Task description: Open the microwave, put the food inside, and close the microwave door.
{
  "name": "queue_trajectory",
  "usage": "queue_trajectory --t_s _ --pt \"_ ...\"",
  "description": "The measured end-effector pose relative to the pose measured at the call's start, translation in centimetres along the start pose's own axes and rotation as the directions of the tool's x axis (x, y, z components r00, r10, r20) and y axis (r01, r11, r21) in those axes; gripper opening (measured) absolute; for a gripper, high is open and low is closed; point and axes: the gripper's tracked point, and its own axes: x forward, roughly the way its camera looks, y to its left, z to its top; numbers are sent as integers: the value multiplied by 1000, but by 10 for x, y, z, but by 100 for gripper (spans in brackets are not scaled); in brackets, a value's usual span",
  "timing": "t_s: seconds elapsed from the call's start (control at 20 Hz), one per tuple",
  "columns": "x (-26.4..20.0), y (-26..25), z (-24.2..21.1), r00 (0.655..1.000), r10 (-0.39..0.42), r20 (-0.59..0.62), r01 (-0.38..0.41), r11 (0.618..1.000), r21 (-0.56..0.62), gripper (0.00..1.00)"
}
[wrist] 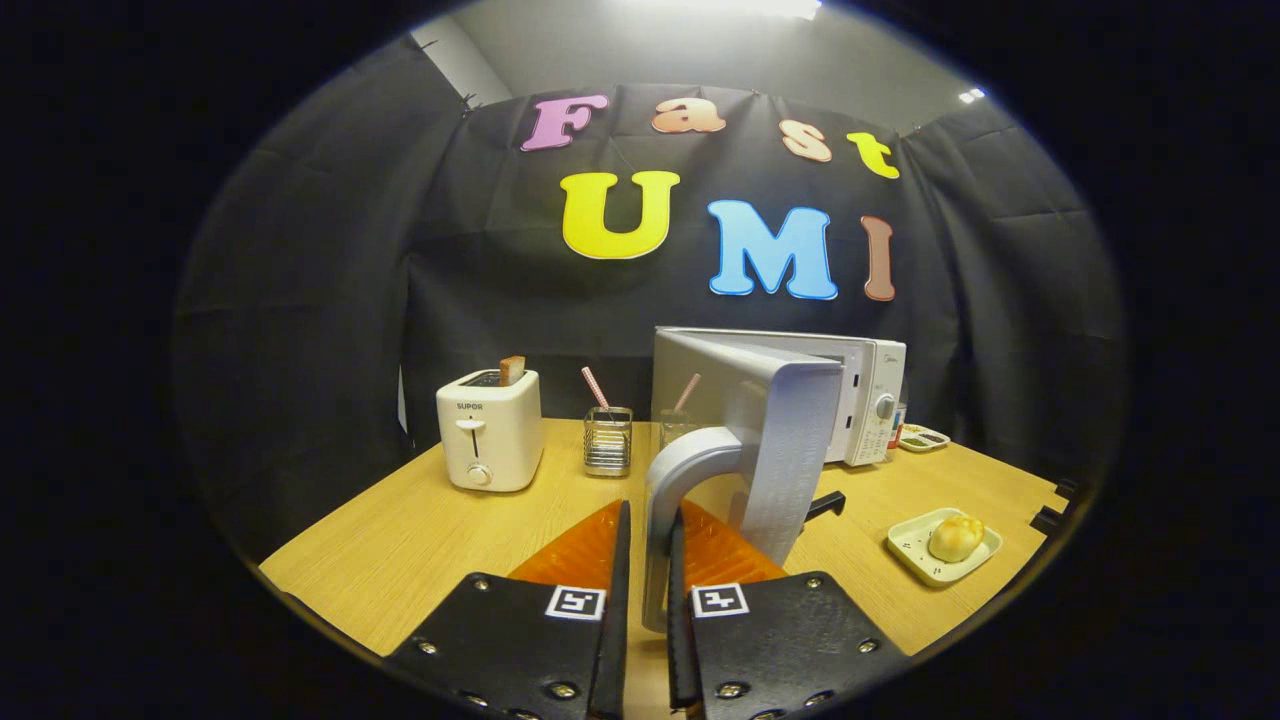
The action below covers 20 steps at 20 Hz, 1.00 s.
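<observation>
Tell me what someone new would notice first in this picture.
The microwave door stands swung open toward the camera, its curved handle clamped between the fingers of the hand-held gripper. Off to the right of the door, a bun waits on a small tray on the wooden table.

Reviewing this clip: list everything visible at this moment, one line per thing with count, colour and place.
microwave: 1, white, back of the table, beyond the fingers
microwave door: 1, grey-white, swung open toward the camera
door handle: 1, grey, between the fingers
toaster: 1, white, back of the table, off to the microwave's side
toast slice: 1, brown, standing in the toaster slot
metal holder: 1, silver, between toaster and microwave, with a pink straw
glass: 1, clear, beside the holder, with a pink straw
plate: 1, pale, on the table on the open door's far side
bun: 1, yellowish, on the plate
small tray: 1, pale, beside the microwave
table: 1, light wood
gripper: 1, fingers closed on the door handle
</observation>
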Motion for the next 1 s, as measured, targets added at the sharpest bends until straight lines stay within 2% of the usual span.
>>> queue_trajectory --t_s 0.05,0.1,0.15,0.3,0.45,0.5,0.6,0.65,0.7,0.75,0.85,1.0 --pt "-1 -3 1 1000 5 -8 -5 1000 -1 31" --pt "-3 -3 0 1000 22 -19 -22 1000 2 36" --pt "-5 -6 0 999 30 -31 -30 1000 1 45" --pt "-28 1 4 991 129 -45 -128 991 25 46" --pt "-69 18 11 942 336 -15 -335 941 40 49" --pt "-83 18 13 914 406 2 -406 913 45 49" --pt "-108 25 23 802 595 47 -597 800 60 51" --pt "-120 22 24 727 685 38 -686 723 85 51" --pt "-125 13 15 692 722 15 -719 687 107 73" --pt "-124 -11 7 695 719 -12 -714 692 108 96" --pt "-111 -53 -1 716 698 -15 -696 715 65 98" --pt "-81 -135 -11 815 579 29 -577 815 -45 98"
